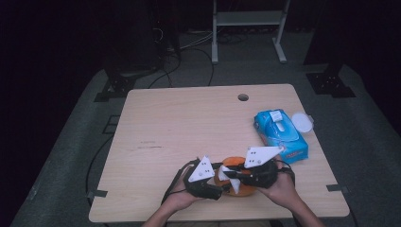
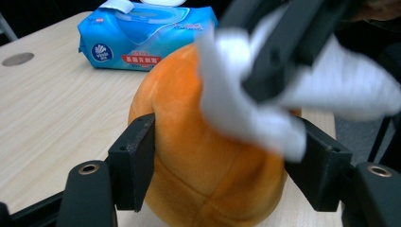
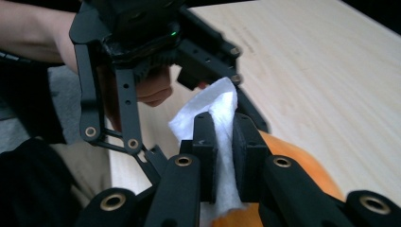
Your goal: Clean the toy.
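Observation:
An orange plush ball (image 2: pixel 198 156) sits near the table's front edge, seen in the high view as the orange ball (image 1: pixel 236 166) between both hands. My left gripper (image 2: pixel 222 158) is shut on it, one jaw on each side. My right gripper (image 3: pixel 223 142) is shut on a white wipe (image 3: pixel 215 106), which it presses on top of the ball (image 3: pixel 293 158). The white wipe (image 2: pixel 236 90) drapes over the ball's upper right in the left gripper view. In the high view the left gripper (image 1: pixel 208 182) and right gripper (image 1: pixel 236 174) meet over the ball.
A blue pack of wet wipes (image 1: pixel 280 135) lies at the table's right, with a white round lid (image 1: pixel 302 121) beside it. The wooden table (image 1: pixel 189 123) has a cable hole (image 1: pixel 243 97) near its far edge. The same blue pack (image 2: pixel 142 35) lies behind the ball.

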Available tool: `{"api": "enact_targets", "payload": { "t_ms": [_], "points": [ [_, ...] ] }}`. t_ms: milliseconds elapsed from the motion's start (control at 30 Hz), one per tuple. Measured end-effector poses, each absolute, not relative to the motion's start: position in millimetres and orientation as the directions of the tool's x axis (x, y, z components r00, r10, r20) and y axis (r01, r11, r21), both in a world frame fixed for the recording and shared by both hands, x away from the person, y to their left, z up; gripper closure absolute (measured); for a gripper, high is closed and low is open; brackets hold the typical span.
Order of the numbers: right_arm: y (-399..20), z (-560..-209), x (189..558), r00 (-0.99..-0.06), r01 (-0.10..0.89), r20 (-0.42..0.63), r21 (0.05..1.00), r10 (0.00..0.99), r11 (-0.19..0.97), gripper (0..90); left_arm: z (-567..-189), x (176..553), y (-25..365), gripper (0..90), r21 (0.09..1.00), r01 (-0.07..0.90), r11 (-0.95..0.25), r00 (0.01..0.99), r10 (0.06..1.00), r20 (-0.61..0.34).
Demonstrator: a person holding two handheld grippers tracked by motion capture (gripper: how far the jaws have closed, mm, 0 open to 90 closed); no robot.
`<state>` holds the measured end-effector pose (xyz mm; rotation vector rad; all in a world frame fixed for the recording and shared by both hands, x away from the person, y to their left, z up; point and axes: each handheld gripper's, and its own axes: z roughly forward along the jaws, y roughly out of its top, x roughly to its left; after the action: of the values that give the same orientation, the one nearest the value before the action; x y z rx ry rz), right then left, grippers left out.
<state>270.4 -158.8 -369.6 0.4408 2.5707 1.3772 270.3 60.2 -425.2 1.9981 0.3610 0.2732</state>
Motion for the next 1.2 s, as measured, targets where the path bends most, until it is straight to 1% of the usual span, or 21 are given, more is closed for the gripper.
{"api": "enact_targets", "payload": {
  "t_ms": [67,200,267,333,400,500,633,800,900,967,1033,1100,1167,1200],
  "points": [
    [-169.7,-365.7,274.5,-0.922,0.18,-0.041,0.836,0.386,0.518,80.6,-426.3,270.4,60.6,31.4,0.901,0.132,-0.413,0.93,0.366,0.032],
    [-183.4,-363.3,278.3,-0.902,0.208,-0.039,0.833,0.43,0.512,80.6,-426.6,271.3,60.6,30.8,0.903,0.136,-0.408,0.93,0.366,0.025],
    [-182.4,-364.2,277.5,-0.907,0.209,-0.028,0.836,0.42,0.507,80.7,-425.7,270.2,58.1,30.5,0.902,0.128,-0.412,0.93,0.367,0.035],
    [-172.3,-366.7,273.6,-0.917,0.194,-0.038,0.827,0.397,0.527,80.6,-425.3,268.8,56.5,30.3,0.896,0.118,-0.428,0.931,0.361,0.05],
    [-160.2,-370.2,270.0,-0.935,0.182,-0.021,0.828,0.354,0.53,80.6,-426.3,267.0,55.1,30.3,0.894,0.113,-0.434,0.935,0.352,0.053],
    [-150.1,-372.5,266.9,-0.942,0.147,-0.058,0.812,0.33,0.565,80.6,-427.8,266.3,54.7,30.5,0.888,0.109,-0.446,0.937,0.345,0.058],
    [-167.7,-368.6,275.4,-0.921,0.188,-0.039,0.827,0.389,0.529,80.7,-430.3,268.6,58.3,30.7,0.885,0.121,-0.449,0.938,0.344,0.046],
    [-201.2,-371.0,288.4,-0.885,0.27,0.012,0.827,0.465,0.494,80.6,-433.8,272.0,62.9,29.7,0.886,0.146,-0.44,0.94,0.341,0.014],
    [-210.5,-375.0,291.8,-0.879,0.296,0.037,0.825,0.476,0.482,80.6,-433.3,274.9,63.9,24.8,0.888,0.172,-0.426,0.942,0.335,-0.022],
    [-210.2,-376.9,291.2,-0.884,0.299,0.048,0.822,0.464,0.485,80.6,-431.3,278.9,66.0,17.9,0.89,0.222,-0.398,0.937,0.341,-0.08],
    [-205.6,-377.5,288.7,-0.901,0.284,0.053,0.822,0.431,0.494,80.5,-430.8,283.5,67.4,10.9,0.889,0.269,-0.371,0.929,0.344,-0.138],
    [-197.2,-378.6,285.9,-0.92,0.269,0.061,0.817,0.388,0.509,80.5,-432.9,285.0,65.6,8.7,0.881,0.298,-0.368,0.926,0.336,-0.173],
    [-187.1,-381.3,283.5,-0.929,0.26,0.06,0.807,0.366,0.53,80.2,-437.5,283.8,61.8,8.1,0.87,0.298,-0.392,0.929,0.328,-0.17],
    [-183.0,-382.7,282.6,-0.932,0.256,0.057,0.803,0.359,0.538,80.1,-439.2,282.5,61.2,9.8,0.868,0.293,-0.402,0.931,0.325,-0.164]
  ]
}}
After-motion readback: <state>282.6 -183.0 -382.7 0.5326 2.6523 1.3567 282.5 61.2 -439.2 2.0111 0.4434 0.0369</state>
